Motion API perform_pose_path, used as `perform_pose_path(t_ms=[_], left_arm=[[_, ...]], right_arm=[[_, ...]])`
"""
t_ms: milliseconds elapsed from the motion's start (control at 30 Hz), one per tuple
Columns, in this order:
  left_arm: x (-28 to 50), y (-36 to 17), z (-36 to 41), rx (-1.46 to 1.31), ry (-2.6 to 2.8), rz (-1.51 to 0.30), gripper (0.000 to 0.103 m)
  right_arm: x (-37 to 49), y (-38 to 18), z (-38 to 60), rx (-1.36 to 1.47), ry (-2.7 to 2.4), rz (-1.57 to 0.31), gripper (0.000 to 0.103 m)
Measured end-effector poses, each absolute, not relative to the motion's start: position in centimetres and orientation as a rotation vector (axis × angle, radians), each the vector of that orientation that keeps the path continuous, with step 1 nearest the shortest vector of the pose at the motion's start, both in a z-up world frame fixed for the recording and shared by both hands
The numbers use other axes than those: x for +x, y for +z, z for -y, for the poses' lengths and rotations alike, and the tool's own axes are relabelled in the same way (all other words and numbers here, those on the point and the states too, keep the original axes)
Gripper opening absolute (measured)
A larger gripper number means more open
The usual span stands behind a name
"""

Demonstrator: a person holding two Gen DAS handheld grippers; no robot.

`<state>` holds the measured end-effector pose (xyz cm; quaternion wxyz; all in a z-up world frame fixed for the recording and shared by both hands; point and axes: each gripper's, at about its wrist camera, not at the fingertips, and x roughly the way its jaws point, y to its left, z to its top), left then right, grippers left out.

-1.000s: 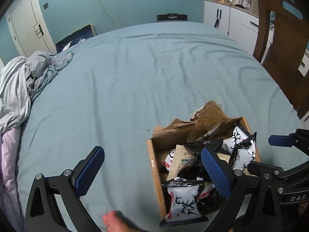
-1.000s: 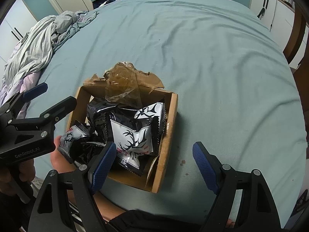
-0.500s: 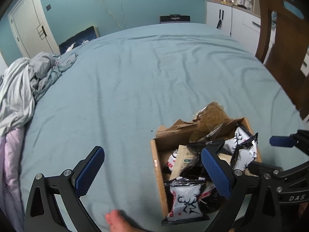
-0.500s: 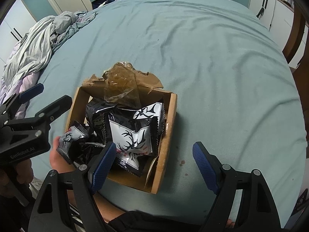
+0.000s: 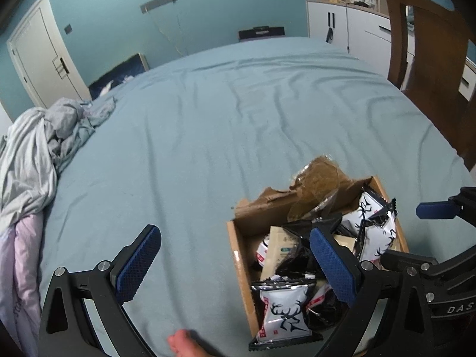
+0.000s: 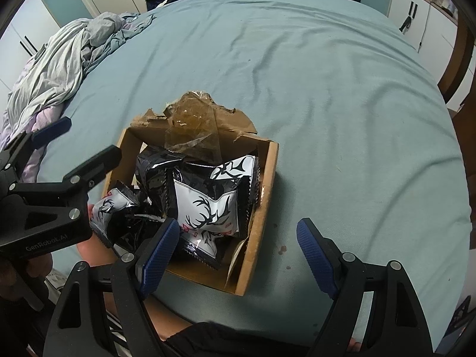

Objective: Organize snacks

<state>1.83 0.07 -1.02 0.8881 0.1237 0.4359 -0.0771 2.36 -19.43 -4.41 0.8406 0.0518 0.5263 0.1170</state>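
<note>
An open cardboard box (image 5: 238,255) (image 6: 265,190) with a torn, taped flap sits on the blue bed near the front edge. It holds several black-and-white snack packets with a deer print (image 5: 284,312) (image 6: 208,208) and a beige packet (image 5: 275,247). My left gripper (image 5: 235,264) is open and empty, its right finger over the box, its left finger over the sheet. My right gripper (image 6: 238,253) is open and empty, straddling the box's right wall. The left gripper also shows at the left of the right wrist view (image 6: 44,178).
A crumpled grey and lilac duvet (image 5: 32,154) (image 6: 56,65) lies at the bed's left side. A wooden chair (image 5: 431,59) and white cabinets (image 5: 348,26) stand to the right. The person's bare foot (image 5: 184,343) shows at the bed's front edge.
The left wrist view has tilted up and shifted slightly, so the box sits lower and more to the right. Both grippers stay open. The box and packets have not moved.
</note>
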Motion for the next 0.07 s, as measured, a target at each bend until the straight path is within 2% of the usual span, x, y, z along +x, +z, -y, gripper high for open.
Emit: perform_pose_path(t_ms=[67], left_arm=[[1.81,-0.84,-0.24,0.248,-0.158,-0.895,0.102]], right_arm=[[2.48,-4.46,19.41,0.109,0.247,-1.116,0.081]])
